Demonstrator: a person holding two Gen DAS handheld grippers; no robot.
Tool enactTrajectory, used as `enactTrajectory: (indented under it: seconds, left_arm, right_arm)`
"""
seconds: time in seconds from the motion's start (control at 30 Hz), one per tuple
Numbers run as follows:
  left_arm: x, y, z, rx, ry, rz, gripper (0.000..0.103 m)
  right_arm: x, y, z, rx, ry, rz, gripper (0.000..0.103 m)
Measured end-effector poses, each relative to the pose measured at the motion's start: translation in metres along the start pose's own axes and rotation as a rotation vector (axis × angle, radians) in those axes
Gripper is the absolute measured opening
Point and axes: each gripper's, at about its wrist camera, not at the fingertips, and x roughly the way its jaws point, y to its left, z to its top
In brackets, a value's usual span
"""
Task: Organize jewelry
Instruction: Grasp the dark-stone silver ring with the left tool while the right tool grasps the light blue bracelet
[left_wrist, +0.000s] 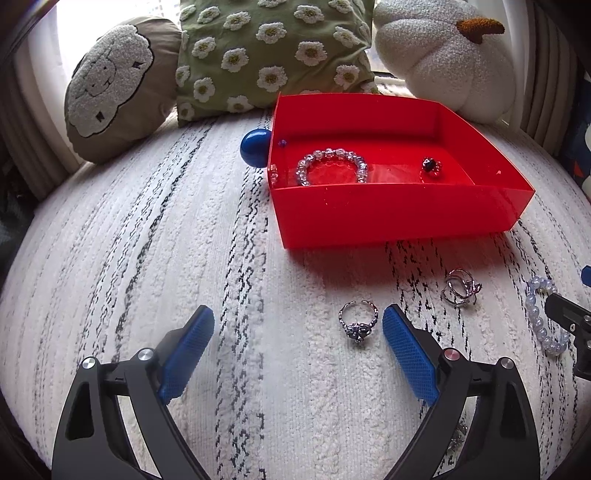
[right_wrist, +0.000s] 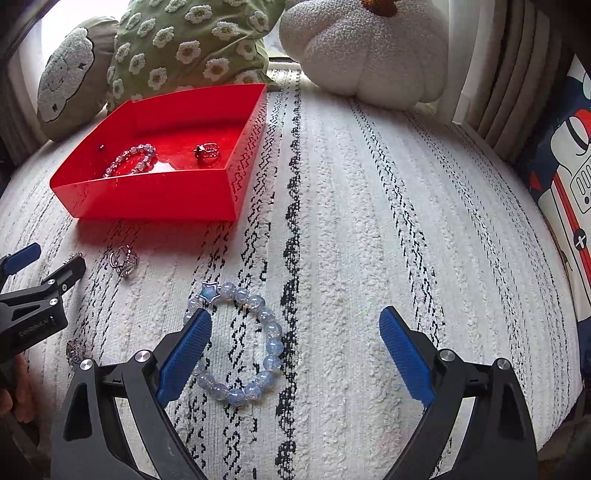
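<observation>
Right gripper (right_wrist: 295, 354) nearest, fingers (right_wrist: 404, 356) spread wide, empty. Pale blue glass-bead bracelet with star charm (right_wrist: 236, 343) flat on white black-flecked woven cover (right_wrist: 369, 221), left finger overlapping its left edge; ring mostly left of centre, star toward red plastic tray (right_wrist: 155, 199), no clear long axis. Left gripper (left_wrist: 297, 350) also open, empty; silver stone-set ring (left_wrist: 357, 325) just inside its right finger.

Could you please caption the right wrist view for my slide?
Open right gripper beside a blue bead bracelet on the striped rug, red tray behind.
</observation>
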Motion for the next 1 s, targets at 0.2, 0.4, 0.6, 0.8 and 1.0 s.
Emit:
enactTrajectory:
  seconds: [0.2, 0.4, 0.6, 0.8, 1.0]
  left_arm:
    - [0.0, -0.002, 0.0, 0.008, -0.005, 0.012, 0.09]
    - [0.0, -0.002, 0.0, 0.008, -0.005, 0.014, 0.09]
    - [-0.002, -0.002, 0.0, 0.013, -0.006, 0.013, 0.088]
    - [-0.006, -0.006, -0.002, 0.035, -0.017, -0.008, 0.076]
    - [-0.01, -0.013, -0.003, 0.055, -0.014, -0.048, 0.054]
  right_arm:
    - [0.005, -0.003, -0.003, -0.001, 0.026, -0.001, 0.081]
    - [0.003, -0.002, -0.006, -0.009, 0.017, 0.049, 0.067]
    - [0.001, 0.001, -0.009, -0.03, 0.004, 0.066, 0.058]
    - [-0.002, 0.004, -0.009, -0.043, -0.009, 0.09, 0.035]
    - [-0.002, 0.004, -0.009, -0.042, -0.015, 0.078, 0.027]
